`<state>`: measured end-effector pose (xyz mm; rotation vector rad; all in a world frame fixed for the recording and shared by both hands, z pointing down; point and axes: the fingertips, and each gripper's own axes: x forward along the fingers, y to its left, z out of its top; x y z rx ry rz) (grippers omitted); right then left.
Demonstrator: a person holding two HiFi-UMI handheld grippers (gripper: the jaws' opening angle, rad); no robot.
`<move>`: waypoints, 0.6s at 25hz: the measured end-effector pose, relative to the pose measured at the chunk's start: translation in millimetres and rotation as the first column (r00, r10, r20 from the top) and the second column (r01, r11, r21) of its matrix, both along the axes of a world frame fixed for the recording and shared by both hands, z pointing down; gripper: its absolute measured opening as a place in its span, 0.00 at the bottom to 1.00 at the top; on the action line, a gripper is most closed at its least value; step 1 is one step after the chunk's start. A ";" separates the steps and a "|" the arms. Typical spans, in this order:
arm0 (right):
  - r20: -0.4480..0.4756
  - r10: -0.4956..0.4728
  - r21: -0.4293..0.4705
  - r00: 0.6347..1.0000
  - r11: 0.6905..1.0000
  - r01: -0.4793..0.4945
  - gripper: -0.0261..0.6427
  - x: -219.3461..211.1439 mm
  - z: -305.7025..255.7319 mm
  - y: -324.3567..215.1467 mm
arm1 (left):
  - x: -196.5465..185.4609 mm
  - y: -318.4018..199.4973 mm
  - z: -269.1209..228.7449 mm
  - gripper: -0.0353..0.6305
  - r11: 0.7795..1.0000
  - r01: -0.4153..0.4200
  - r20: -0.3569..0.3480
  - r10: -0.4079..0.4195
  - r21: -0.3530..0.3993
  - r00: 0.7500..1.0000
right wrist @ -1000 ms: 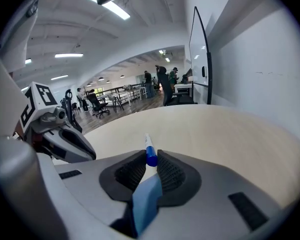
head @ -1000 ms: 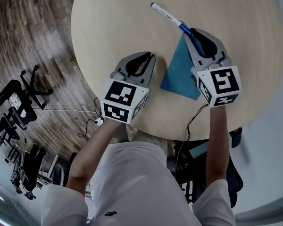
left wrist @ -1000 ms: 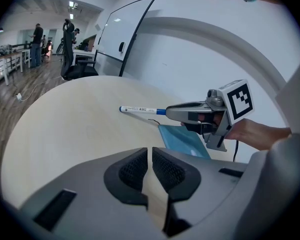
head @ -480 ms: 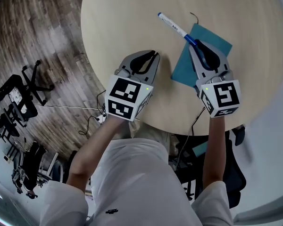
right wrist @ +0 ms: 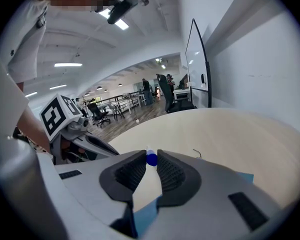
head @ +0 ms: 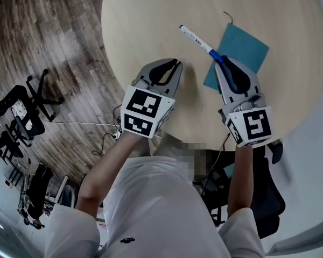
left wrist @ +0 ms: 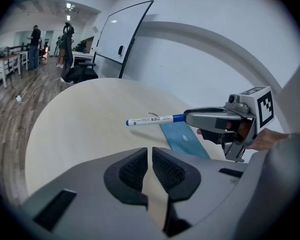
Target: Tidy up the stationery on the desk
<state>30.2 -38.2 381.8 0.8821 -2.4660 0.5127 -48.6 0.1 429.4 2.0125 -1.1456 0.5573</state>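
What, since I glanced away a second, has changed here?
The right gripper, shut on the pen, drew it back off the notebook toward the person. The left gripper drifted back slightly too. Same grip on the pen; left stays shut, empty; notebook unmoved.

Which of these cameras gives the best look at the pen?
The left gripper view: the pen appears side-on, white barrel to blue end. The head view shows it from above; the right gripper view shows only its blue end between the jaws.

Left tongs (head: 175, 63) closed; right tongs (head: 223, 62) pinch pen (head: 196, 37)
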 end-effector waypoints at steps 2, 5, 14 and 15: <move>-0.001 -0.001 0.011 1.000 1.000 0.001 0.17 -1.9 -2.4 6.0 | -4.2 2.0 -0.9 0.12 1.000 -0.004 0.001 0.004 0.001 1.000; -0.026 0.033 0.040 0.999 0.999 -0.032 0.17 0.6 -3.2 11.7 | -9.0 5.0 -1.3 0.12 1.000 -0.011 0.002 0.011 -0.001 1.000; -0.129 0.243 0.098 0.961 0.968 -0.231 0.17 17.4 -1.2 13.5 | -14.7 3.5 -4.3 0.12 0.999 -0.052 -0.006 0.052 -0.003 0.999; -0.140 0.264 0.105 0.955 0.962 -0.250 0.17 16.9 -1.5 11.3 | -16.3 0.6 -5.6 0.12 0.998 -0.057 -0.008 0.057 -0.004 0.998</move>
